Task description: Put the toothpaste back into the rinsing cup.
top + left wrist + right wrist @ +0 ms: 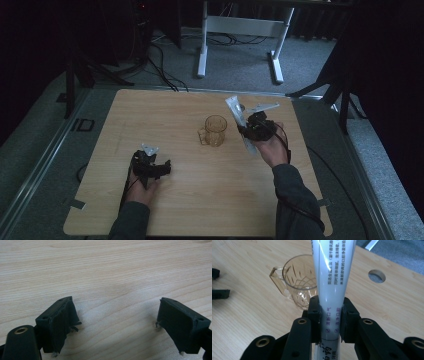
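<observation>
A clear amber plastic mug [215, 130] stands upright near the middle of the wooden table [170, 110]; in the right gripper view the mug [298, 282] sits just beyond the jaws, its handle to the left. My right gripper [248, 131] is shut on a white toothpaste tube [239, 122], held above the table to the right of the mug. The tube [332, 282] rises between the jaws, squeezed near its lower part [331, 322]. My left gripper [161, 169] rests low at the front left, open, with bare wood between its fingers [60, 322].
A round hole [376, 275] is cut in the tabletop beyond the mug. White desk legs [202, 45] and cables lie on the grey carpet behind the table. Dark stands flank both sides.
</observation>
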`<state>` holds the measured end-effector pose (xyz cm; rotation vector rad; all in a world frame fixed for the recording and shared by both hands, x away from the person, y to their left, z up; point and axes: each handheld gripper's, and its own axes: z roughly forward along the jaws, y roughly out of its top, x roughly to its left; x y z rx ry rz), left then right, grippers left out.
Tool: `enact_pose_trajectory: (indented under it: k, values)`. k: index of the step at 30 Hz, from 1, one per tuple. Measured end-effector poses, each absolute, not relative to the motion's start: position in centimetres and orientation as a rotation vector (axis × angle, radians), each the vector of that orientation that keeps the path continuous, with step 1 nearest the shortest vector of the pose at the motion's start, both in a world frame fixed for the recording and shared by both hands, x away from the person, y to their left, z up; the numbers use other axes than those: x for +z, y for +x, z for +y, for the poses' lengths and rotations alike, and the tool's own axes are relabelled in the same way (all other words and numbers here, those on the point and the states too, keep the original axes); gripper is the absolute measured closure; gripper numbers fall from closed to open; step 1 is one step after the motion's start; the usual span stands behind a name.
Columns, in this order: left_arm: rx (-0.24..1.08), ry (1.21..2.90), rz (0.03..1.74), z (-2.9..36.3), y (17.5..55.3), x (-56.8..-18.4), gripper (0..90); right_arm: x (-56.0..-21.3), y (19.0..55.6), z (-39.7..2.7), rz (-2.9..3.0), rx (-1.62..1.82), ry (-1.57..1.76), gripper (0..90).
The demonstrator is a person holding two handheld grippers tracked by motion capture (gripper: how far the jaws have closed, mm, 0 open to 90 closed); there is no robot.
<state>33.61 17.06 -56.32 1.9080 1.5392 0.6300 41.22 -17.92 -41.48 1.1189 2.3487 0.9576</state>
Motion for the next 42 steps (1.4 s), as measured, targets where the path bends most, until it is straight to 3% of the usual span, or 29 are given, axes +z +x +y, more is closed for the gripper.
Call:
enact_pose_trajectory:
  k: [42]
  values:
    - [0.629, 1.909, 1.539, 17.1, 33.6, -56.3, 14.0, -39.7, 42.8, -15.9, 2.283, 1.182, 1.036, 74.4]
